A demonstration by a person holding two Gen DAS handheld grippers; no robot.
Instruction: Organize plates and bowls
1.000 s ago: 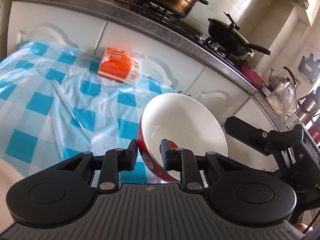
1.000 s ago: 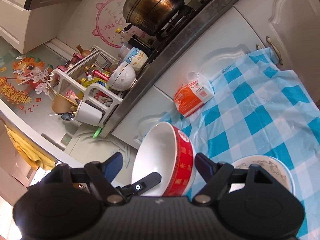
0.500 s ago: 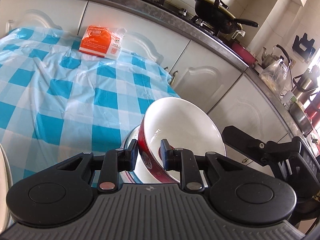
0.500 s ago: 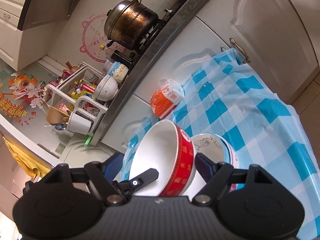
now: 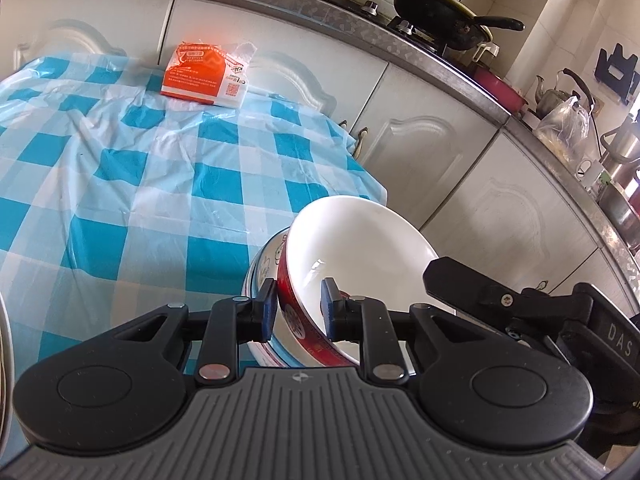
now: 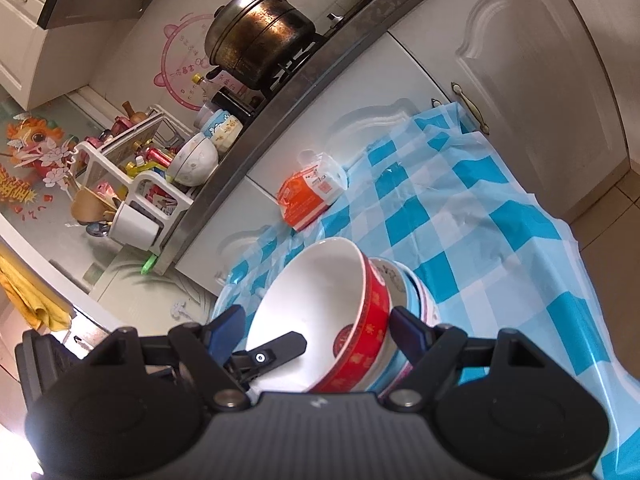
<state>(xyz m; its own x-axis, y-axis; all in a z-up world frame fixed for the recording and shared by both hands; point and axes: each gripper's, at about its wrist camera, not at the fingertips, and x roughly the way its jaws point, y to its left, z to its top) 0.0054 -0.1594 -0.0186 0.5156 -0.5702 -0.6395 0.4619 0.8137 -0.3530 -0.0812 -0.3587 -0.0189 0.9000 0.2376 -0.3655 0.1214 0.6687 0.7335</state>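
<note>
A red bowl with a white inside [image 5: 360,248] rests tilted inside a white bowl with cartoon prints and a blue rim [image 5: 266,264] on the blue checked tablecloth. My left gripper [image 5: 299,306] is shut on the red bowl's near rim, one finger inside and one outside. In the right wrist view the red bowl [image 6: 320,312] sits between the wide-open fingers of my right gripper [image 6: 316,326], which do not touch it. The stacked bowl [image 6: 404,284] shows behind it. The left gripper's finger [image 6: 276,354] reaches into the bowl.
An orange and white packet [image 5: 204,74] lies at the table's far edge against white cabinets. The tablecloth [image 5: 140,168] drops off at the right edge. A plate rim [image 5: 3,344] shows at far left. The counter above holds a wok [image 5: 440,20], a steamer pot [image 6: 256,40] and a dish rack [image 6: 144,184].
The left gripper has lowered the red bowl into the cartoon-print bowl on the table. The right gripper followed alongside, still open.
</note>
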